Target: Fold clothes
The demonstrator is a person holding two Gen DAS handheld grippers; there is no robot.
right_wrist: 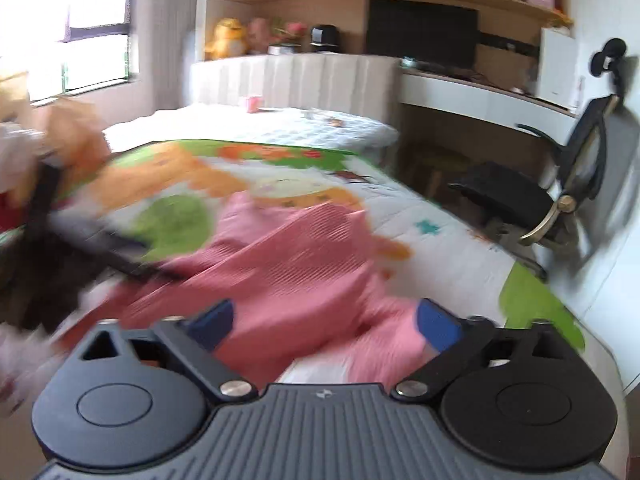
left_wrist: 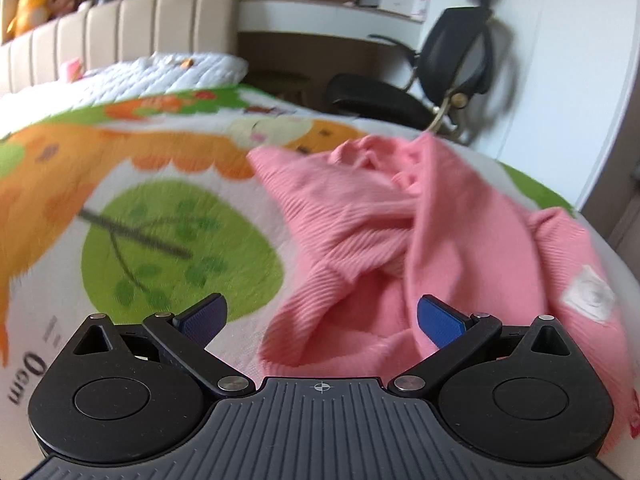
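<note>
Facing a bed covered by a cartoon-printed play mat [left_wrist: 160,184], you held both grippers low over a pink ribbed garment [left_wrist: 360,220] that lay crumpled on the mat's right half, near the bed's edge. Your left gripper [left_wrist: 322,318] had its blue pads spread wide, holding nothing; bunched folds of the garment sat just ahead, between and beyond the pads. Your right gripper [right_wrist: 324,326] was likewise spread wide and empty, hovering over the same pink cloth from the near side. Both views were blurred, the right one heavily, so seams and hems were hard to make out. A white patch [left_wrist: 588,294] showed on the cloth at the left view's right side. An office chair [left_wrist: 448,68] stood beyond the bed.

The garment looked unsorted, so folding seemed barely begun. To do this step well, you likely needed to find two matching edges, such as shoulders or hem corners, pinch a single layer with each gripper, then lift and spread the cloth flat before folding.
</note>
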